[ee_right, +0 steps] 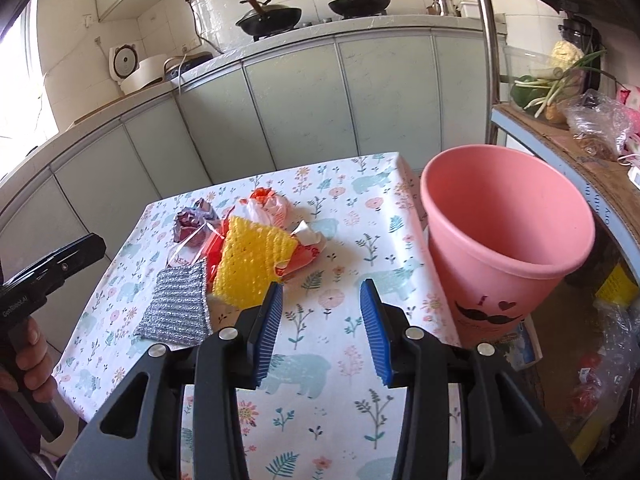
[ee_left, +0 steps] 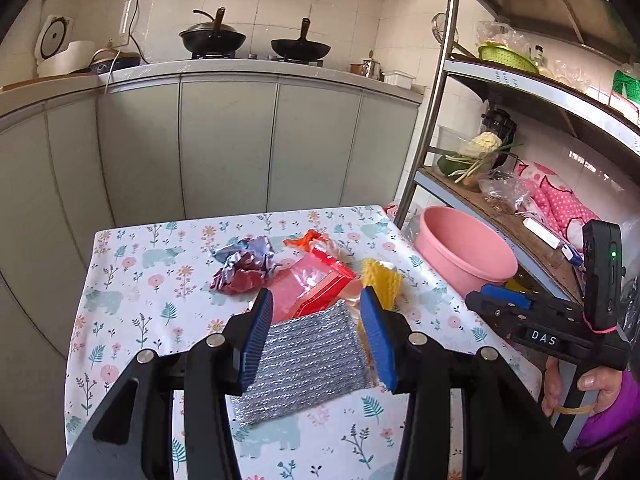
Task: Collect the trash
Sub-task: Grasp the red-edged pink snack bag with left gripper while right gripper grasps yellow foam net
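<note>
The worktop, covered in a floral cloth, carries all the trash in one cluster near its centre. The pink bin at its right edge appears empty; nothing is collected yet. Remaining items: silver scouring pad, yellow knitted cloth, red plastic packet, crumpled purple wrapper, orange-white bag. The left claw hangs over the silver pad, jaws apart, holding nothing. The right claw hovers above bare cloth, jaws apart, empty.
</note>
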The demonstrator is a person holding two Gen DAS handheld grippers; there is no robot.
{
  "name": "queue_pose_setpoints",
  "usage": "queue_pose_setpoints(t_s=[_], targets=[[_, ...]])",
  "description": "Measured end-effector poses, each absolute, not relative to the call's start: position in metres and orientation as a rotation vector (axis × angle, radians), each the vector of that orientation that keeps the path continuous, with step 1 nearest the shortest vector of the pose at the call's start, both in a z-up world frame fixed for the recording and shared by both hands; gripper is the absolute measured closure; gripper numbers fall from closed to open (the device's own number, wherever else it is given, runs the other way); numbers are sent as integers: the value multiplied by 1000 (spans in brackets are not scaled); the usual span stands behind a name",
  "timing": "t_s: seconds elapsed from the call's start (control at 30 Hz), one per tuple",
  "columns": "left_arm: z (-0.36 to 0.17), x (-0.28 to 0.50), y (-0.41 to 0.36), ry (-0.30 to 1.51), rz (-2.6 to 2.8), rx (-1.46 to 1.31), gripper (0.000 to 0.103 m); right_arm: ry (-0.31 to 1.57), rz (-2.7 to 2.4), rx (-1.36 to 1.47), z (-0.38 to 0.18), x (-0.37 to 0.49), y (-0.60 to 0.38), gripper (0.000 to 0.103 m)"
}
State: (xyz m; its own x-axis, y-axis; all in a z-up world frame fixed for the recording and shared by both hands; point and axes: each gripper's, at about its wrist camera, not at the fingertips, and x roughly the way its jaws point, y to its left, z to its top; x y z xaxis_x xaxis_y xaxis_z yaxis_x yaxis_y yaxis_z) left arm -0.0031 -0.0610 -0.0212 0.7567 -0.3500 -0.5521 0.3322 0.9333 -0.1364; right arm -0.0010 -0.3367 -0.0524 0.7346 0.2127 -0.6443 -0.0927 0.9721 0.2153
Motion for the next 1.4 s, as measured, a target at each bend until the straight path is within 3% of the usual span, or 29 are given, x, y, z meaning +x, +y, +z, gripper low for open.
queue_pose_setpoints(t_s=[0.77,0.83,1.03,1.1,1.27,1.4], targets=[[-60,82,-76,798,-460,112,58,844,309,252,-77,37,-303,61],[-65,94,-83,814,-477,144,58,852,305,268,-80,39,-307,55],[-79,112,-94,858,-530,178,58,868,309,308,-83,45,-311,53],[-82,110,-95,853,-553,174,61,874,318,319,-83,48,-309,53],[-86,104,-92,834,-573,172,94,879,347,318,-79,53,-297,53],[-83,98,-84,806,-572,138,101,862,338,281,-77,56,-285,53]])
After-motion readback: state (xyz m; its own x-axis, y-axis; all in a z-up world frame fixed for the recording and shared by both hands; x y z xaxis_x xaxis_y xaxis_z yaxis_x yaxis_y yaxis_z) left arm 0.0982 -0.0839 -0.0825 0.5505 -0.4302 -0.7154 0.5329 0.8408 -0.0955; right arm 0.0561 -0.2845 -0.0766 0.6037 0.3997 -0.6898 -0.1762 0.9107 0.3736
